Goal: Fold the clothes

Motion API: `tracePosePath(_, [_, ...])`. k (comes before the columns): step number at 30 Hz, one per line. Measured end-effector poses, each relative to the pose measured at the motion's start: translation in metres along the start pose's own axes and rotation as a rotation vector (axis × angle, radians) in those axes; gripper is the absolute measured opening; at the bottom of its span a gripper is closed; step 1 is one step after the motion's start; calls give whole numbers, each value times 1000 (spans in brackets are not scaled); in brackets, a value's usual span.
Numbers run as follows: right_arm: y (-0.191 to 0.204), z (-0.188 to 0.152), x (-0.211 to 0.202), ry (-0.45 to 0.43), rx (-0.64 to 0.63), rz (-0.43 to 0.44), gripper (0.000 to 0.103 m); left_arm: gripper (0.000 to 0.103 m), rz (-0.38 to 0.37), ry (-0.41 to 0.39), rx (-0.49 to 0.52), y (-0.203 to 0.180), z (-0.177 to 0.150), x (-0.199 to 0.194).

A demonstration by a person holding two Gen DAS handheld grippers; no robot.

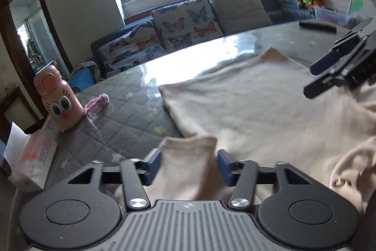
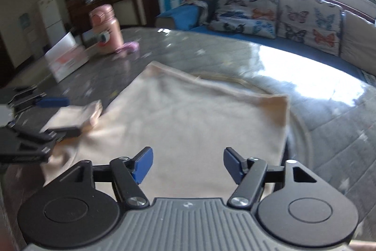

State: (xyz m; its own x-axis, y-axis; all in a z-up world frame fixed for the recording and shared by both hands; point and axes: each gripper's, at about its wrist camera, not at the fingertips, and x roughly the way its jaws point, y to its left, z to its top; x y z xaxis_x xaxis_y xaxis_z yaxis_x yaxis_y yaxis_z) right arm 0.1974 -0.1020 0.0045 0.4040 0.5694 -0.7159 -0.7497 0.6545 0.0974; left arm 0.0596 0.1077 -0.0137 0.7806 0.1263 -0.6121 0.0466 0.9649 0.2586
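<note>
A cream garment [image 1: 258, 105] lies spread on the grey quilted table [image 1: 131, 114], and it also fills the middle of the right wrist view [image 2: 188, 109]. Its sleeve [image 1: 188, 166] runs between the jaws of my left gripper [image 1: 189, 166], which are closed against the cloth. The same sleeve [image 2: 77, 115] shows at the left of the right wrist view, held in the left gripper [image 2: 56, 117]. My right gripper [image 2: 188, 164] is open and empty above the garment's near part. It shows at the right edge of the left wrist view [image 1: 315, 79].
A pink cartoon bottle [image 1: 58, 102] and a tissue pack [image 1: 30, 159] stand at the table's left edge, with a small pink item [image 1: 98, 101] beside them. A dark brush [image 1: 317, 25] lies at the far side. A sofa with butterfly cushions [image 1: 183, 22] is behind the table.
</note>
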Motion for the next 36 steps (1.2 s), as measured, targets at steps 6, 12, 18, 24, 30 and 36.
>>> tracePosePath(6, [20,-25,0,34,-22,23,70,15,-31,15,-25,2,-11,8])
tracePosePath(12, [22,-36,6,58,-7,10,70,3,-16,-58,-119,20,-12,-14])
tracePosePath(18, [22,-39,7,63,-6,-3,70,2,138,-99,-266,63,-23,-42])
tracePosePath(24, [25,-39,8,63,-10,-10,76,2,280,-96,-439,116,-46,-61])
tracePosePath(30, [26,-39,9,66,-13,-15,79,3,359,-18,-520,142,-83,-53])
tracePosePath(36, [27,-39,10,74,-17,-18,81,9,338,97,-510,134,-97,-42])
